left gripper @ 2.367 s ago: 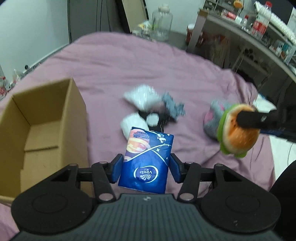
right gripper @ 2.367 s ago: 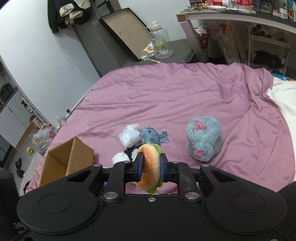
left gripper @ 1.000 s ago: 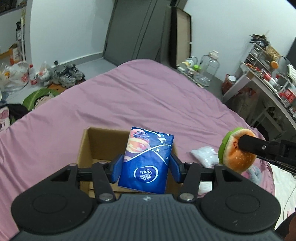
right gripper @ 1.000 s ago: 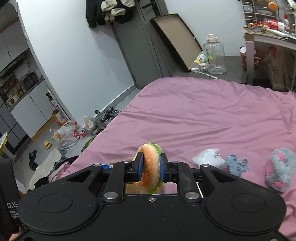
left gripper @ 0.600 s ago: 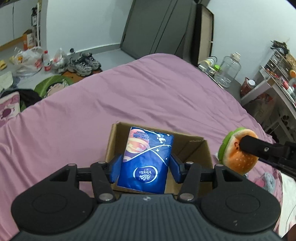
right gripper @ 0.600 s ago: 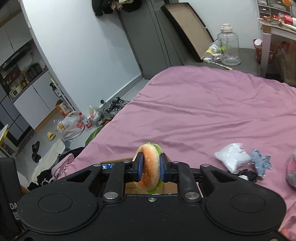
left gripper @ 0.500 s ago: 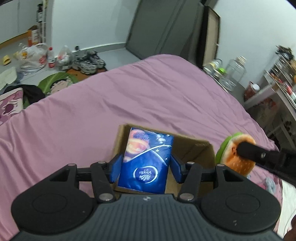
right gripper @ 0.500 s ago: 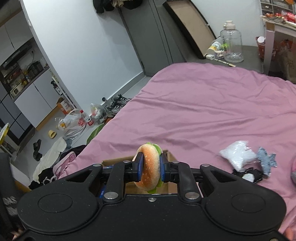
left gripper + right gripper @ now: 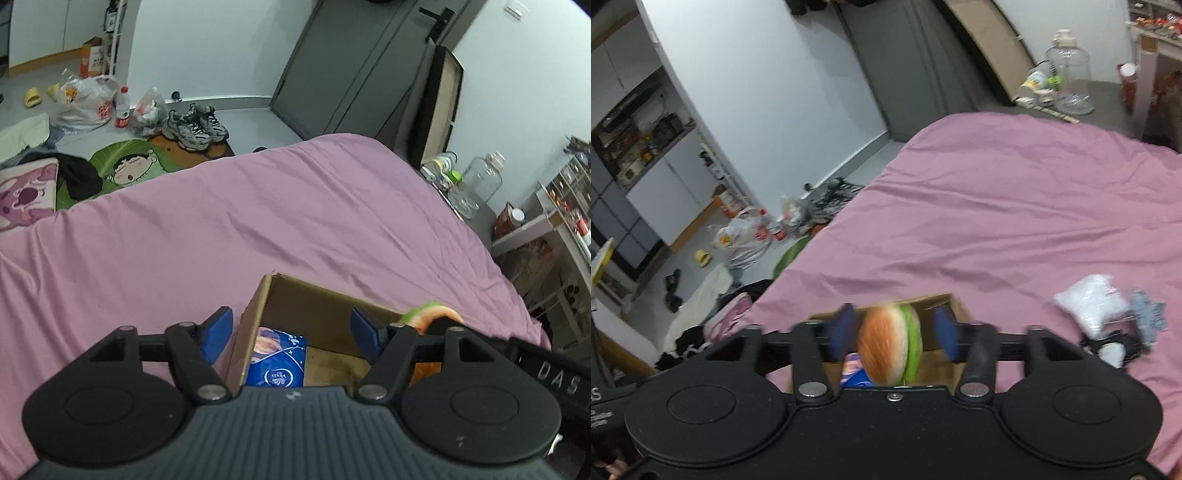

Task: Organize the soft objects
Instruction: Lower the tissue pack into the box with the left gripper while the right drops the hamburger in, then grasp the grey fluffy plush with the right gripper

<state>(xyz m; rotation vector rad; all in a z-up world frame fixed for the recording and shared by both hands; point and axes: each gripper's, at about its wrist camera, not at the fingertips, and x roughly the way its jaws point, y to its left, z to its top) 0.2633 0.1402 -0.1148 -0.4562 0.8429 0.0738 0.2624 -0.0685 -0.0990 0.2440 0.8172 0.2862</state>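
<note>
Inside the cardboard box (image 9: 317, 306), tissue pack (image 9: 277, 360), apparently loose.

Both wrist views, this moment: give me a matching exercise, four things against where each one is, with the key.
Things:
1. tissue pack
2. burger toy
3. white bag
4. sneakers

Places:
A. on the floor beyond the bed
B. lying inside the cardboard box
C. on the pink sheet, outside the box
D. between the opening pads of the right tool, over the box

Pairs: 1-B, 2-D, 3-C, 4-A
</note>
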